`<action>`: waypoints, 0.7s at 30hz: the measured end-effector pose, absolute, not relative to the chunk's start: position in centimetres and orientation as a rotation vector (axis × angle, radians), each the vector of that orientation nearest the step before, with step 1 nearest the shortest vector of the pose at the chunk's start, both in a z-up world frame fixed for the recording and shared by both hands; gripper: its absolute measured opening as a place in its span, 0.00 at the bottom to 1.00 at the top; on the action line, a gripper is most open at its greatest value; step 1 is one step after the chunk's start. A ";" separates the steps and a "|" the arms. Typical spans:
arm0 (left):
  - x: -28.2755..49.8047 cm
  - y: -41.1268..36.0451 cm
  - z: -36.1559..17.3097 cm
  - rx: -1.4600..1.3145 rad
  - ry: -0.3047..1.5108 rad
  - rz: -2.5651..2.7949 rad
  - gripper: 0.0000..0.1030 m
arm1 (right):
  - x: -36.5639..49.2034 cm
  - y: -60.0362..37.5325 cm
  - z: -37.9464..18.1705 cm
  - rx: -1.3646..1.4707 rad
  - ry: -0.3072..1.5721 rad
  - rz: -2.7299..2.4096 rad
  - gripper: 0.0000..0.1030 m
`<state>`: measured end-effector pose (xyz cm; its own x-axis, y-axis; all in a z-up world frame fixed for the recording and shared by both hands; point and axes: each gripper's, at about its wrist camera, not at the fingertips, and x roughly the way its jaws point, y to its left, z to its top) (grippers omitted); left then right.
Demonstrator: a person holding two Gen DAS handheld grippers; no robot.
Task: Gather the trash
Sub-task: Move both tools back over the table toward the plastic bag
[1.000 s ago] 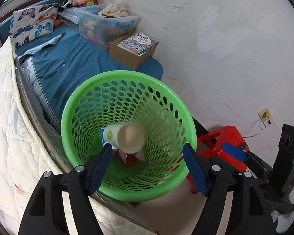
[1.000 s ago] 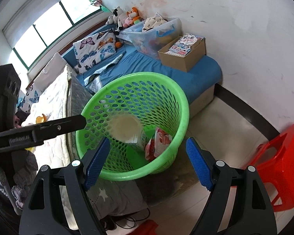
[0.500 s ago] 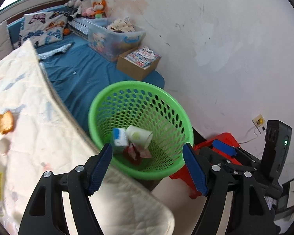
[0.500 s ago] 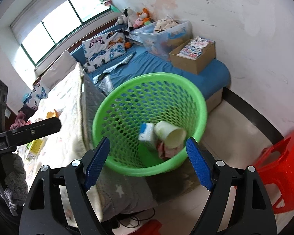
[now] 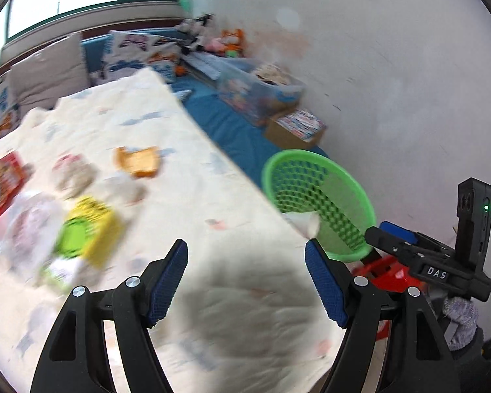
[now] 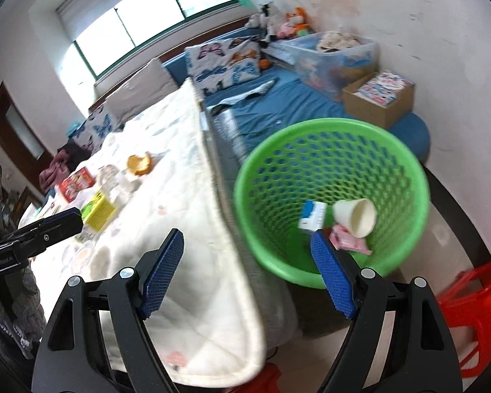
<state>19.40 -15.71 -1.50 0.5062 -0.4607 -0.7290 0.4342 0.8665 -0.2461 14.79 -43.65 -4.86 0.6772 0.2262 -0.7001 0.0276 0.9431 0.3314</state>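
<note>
right wrist: cup (image 6: pixel 355 216) in basket (image 6: pixel 409 163) (left: hidden)

Left gripper (image 5: pixel 246 280): black plastic arms, ribbed blue pads, silver screws at the pivots. Right gripper (image 6: pixel 247 271): same build, white "DAS" label, green indicator light on its black housing.

The left gripper (image 5: pixel 246 251) fills the lower part of its own view, jaws spread wide with nothing between the blue pads (image 5: pixel 325 281); it also juts in at the left edge of the right wrist view. The right gripper (image 6: pixel 248 241) sits low in its frame, jaws equally apart and empty, and shows at the lower right of the left wrist view, a gloved hand (image 5: pixel 460 317) beneath it
</note>
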 end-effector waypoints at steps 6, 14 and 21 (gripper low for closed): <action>18.6 -8.4 -1.4 -0.061 0.855 -0.404 0.69 | 15.9 -38.8 -4.4 0.269 0.836 0.206 0.78; 18.5 0.8 -1.4 -0.154 0.822 -0.219 0.69 | 16.9 -33.2 -4.4 0.216 0.853 0.314 0.78; 21.5 6.6 -2.5 -0.270 0.831 -0.093 0.69 | 17.0 -27.8 -4.6 0.150 0.876 0.418 0.78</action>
